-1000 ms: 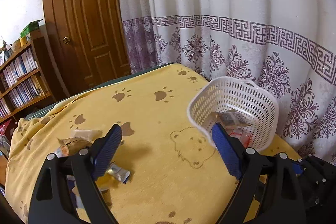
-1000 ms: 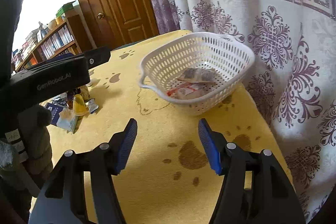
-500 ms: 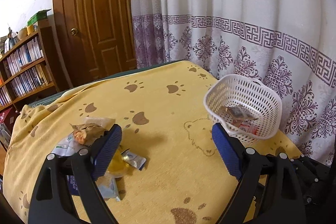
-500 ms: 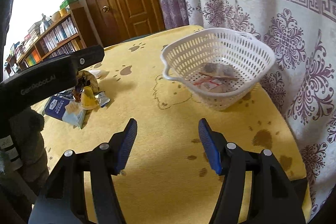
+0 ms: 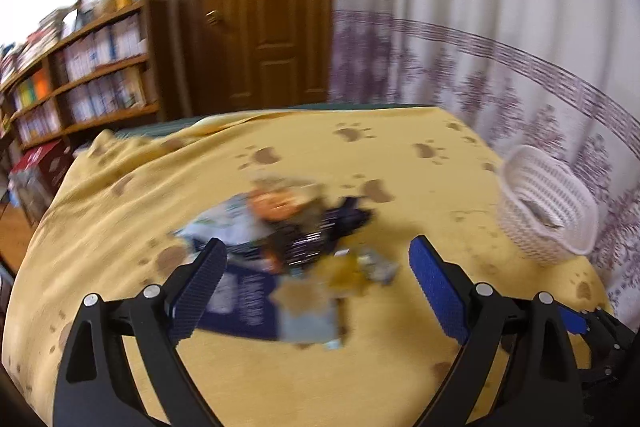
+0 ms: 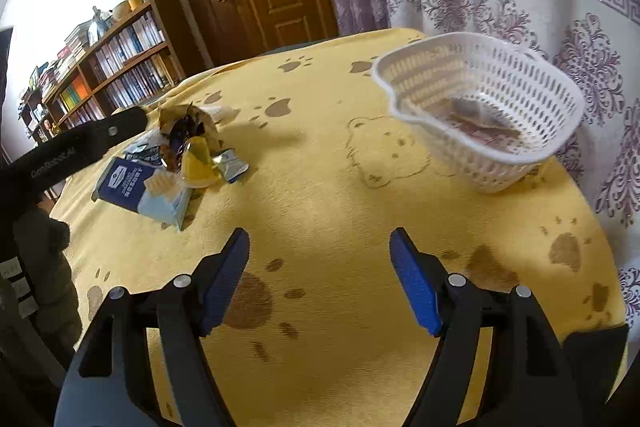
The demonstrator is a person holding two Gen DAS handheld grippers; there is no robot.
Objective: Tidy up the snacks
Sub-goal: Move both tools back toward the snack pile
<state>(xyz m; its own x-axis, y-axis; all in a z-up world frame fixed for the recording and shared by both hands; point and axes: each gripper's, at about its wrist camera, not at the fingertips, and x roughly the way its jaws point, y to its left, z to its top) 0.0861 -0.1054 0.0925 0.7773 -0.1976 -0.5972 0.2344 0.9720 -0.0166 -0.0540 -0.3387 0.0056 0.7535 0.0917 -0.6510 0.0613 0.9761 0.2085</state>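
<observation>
Your left gripper (image 5: 314, 277) and right gripper (image 6: 320, 277) share one build: black plastic arms pinned with round silver screws, each finger faced with a ribbed blue pad (image 6: 414, 285). In the right wrist view, the left gripper's black body carries pale "GenRobot.AI" lettering (image 6: 54, 163).

We see a worktop (image 6: 320, 195) draped in a yellow cloth (image 6: 304, 367) printed with brown paw marks and a bear outline. On the cloth, toward its left, lies a heap of snack packets (image 6: 180, 155): a dark blue and pale packet (image 6: 140, 189) at the near edge of the heap, a yellow jelly cup (image 6: 198, 163) touching it, a small silvery sachet (image 6: 232, 165) just beside the cup, and crumpled wrappers behind. Well apart from the heap, at the cloth's right side near the curtain, stands a white perforated basket (image 6: 540, 115) with a few packets lying inside. In the left wrist view the heap (image 5: 288, 239) is blurred.
</observation>
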